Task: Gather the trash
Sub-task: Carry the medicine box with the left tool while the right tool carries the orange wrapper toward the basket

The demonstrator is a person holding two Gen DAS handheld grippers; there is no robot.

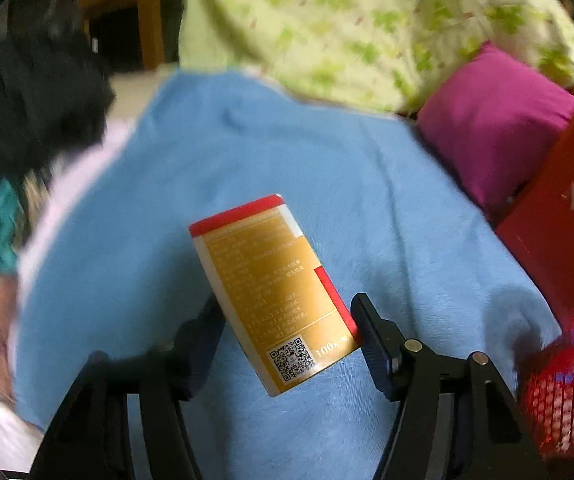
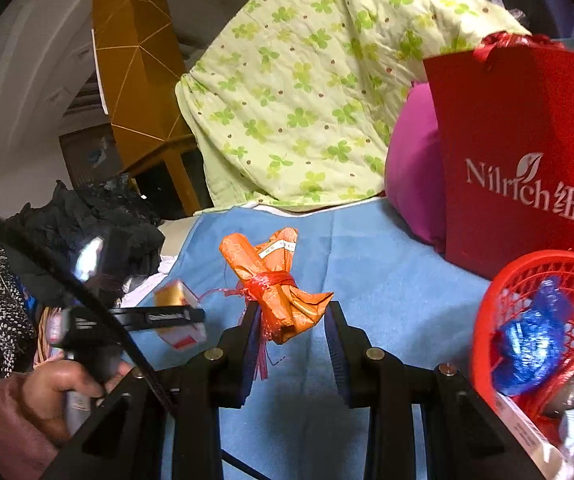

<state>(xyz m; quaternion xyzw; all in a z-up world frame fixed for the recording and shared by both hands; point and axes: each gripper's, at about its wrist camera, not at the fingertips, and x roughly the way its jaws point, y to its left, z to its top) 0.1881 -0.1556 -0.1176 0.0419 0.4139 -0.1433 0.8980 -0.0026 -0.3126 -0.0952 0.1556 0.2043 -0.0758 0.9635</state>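
Blue bedsheet [image 1: 247,152] underneath. My left gripper [image 1: 287,320] pinches yellow box [image 1: 271,292]; right gripper [image 2: 291,320] clamps orange wrapper bundle [image 2: 275,280]. Carry both level over red basket [image 2: 499,280], then release.

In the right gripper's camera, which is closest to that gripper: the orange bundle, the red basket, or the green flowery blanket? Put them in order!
1. Orange bundle: between the right gripper fingers.
2. Red basket: low, off to the right.
3. Green flowery blanket: farthest, piled up behind.
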